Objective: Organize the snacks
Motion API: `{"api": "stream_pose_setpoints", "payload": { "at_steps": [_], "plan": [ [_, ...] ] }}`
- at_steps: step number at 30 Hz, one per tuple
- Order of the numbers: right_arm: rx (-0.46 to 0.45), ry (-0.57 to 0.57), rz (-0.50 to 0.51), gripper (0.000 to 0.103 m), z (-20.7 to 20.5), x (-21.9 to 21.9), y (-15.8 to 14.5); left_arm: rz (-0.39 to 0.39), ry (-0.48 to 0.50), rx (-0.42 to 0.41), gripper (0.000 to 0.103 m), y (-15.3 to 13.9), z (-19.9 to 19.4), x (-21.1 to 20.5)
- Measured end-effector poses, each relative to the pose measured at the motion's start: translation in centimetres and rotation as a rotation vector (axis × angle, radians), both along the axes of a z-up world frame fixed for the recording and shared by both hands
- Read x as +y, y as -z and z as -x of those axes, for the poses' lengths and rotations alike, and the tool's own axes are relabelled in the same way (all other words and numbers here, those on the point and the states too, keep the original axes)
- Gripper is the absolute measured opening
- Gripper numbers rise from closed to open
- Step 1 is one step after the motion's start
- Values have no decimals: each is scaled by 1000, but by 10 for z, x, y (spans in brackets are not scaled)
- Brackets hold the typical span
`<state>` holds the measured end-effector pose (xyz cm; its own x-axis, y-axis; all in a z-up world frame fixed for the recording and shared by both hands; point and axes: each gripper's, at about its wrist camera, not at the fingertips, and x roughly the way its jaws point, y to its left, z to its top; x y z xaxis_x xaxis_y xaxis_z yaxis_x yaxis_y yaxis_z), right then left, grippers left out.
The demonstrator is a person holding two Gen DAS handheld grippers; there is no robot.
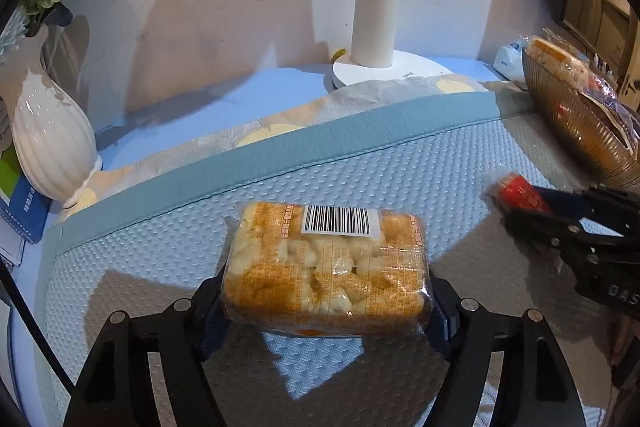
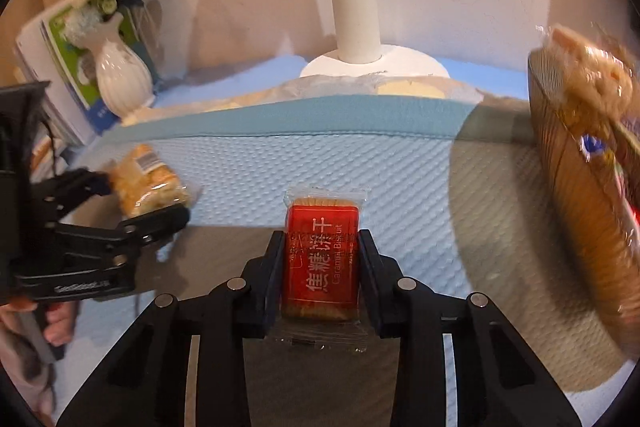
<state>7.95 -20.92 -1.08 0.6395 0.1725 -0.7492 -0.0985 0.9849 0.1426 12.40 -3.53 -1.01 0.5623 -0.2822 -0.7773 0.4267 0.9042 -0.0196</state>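
My left gripper (image 1: 326,301) is shut on a yellow puffed-rice snack pack (image 1: 328,263) with a barcode label, held above the blue textured mat (image 1: 400,171). It also shows at the left of the right wrist view (image 2: 148,187). My right gripper (image 2: 320,275) is shut on a red caramel biscuit packet (image 2: 320,259), held above the mat (image 2: 360,163). In the left wrist view this gripper (image 1: 516,205) comes in from the right with the red packet (image 1: 520,193). A brown ribbed basket (image 1: 580,131) with several wrapped snacks stands at the right, also in the right wrist view (image 2: 580,211).
A white lamp base and post (image 1: 372,67) stand at the back against the wall. A white ribbed vase (image 1: 52,143) with flowers and some books stand at the left. A patterned cloth (image 1: 360,99) lies behind the mat's raised edge.
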Motion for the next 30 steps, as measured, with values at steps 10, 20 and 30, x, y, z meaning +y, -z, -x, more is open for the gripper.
{"api": "stream_pose_setpoints", "payload": {
  "at_steps": [10,20,30],
  "plan": [
    [-51,-58,-97,33,38,10,-9,40,-31,-5,76,-4,3,7],
    [-186,-23,-392,33,70,-60,-64,125,31,-54,76,-53,30,-29],
    [-280,115,-293,34,48,-186,-163,187,325,-127,76,-144,45,-176]
  ]
}}
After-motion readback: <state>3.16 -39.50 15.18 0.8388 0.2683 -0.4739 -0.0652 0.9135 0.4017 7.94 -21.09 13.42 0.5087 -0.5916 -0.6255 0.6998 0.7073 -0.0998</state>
